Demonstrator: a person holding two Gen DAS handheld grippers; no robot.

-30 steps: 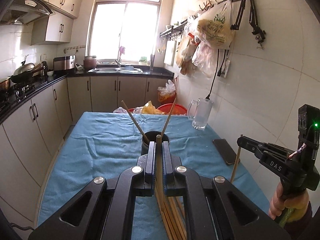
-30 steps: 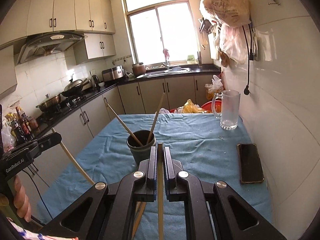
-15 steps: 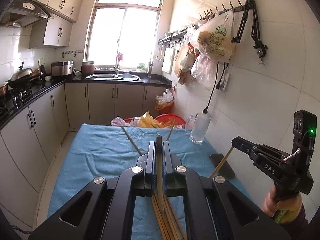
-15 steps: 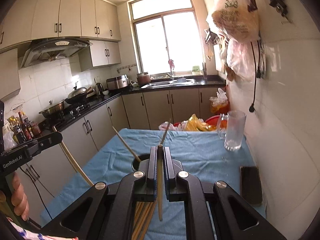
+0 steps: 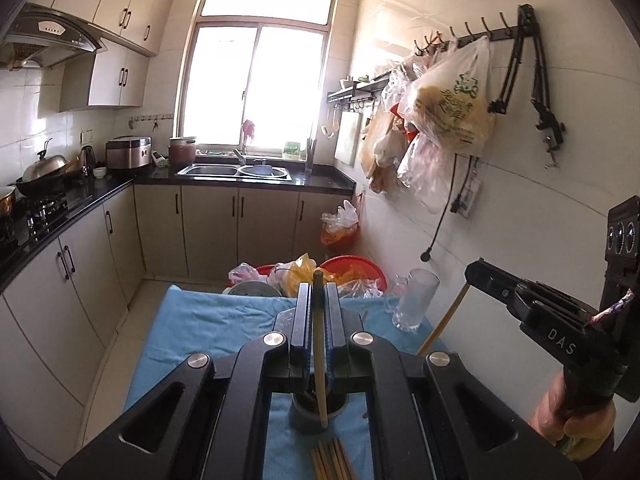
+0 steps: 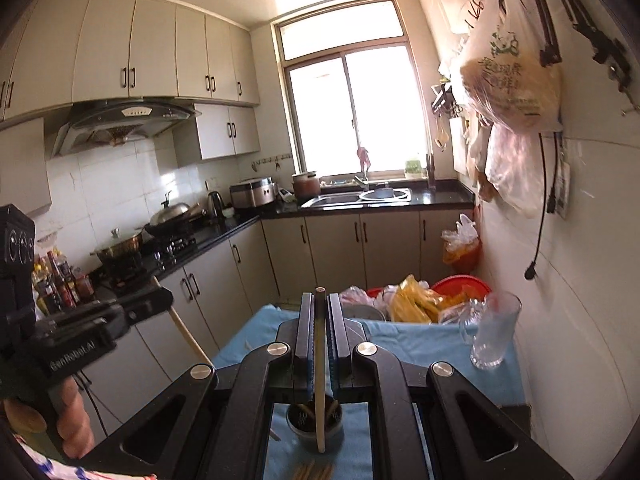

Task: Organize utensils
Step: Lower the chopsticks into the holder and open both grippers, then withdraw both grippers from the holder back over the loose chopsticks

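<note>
On the far left, a stove with a lidded wok (image 5: 44, 166) is sitting along the kitchen counter, with a sink (image 5: 236, 171) below the bright window at the far end.

The left tool (image 5: 318, 280) is clamping a single wooden chopstick (image 5: 319, 356) between its closed fingers; the stick is running lengthwise down the gap, its lower end hanging in front of a dark utensil cup (image 5: 318, 414) that is standing on the blue-clothed tabletop (image 5: 208, 320). More loose chopsticks (image 5: 330, 458) are lying on the cloth just nearer than the cup.

From the right wrist view, the right tool (image 6: 320, 296) is likewise gripping one chopstick (image 6: 320, 380) in closed fingers, its lower tip hanging over the same cup (image 6: 316, 424), which is holding a few sticks already. A hand (image 6: 70, 418) is holding the left tool's handle at the left edge of that view.

Farther right on the tabletop, a clear glass mug (image 5: 412, 300) is standing near the tiled wall, beside red basins (image 5: 356, 270) stuffed with plastic bags beyond the far edge. Filled plastic bags (image 5: 448, 100) are hanging from a hook rail on the right wall.
</note>
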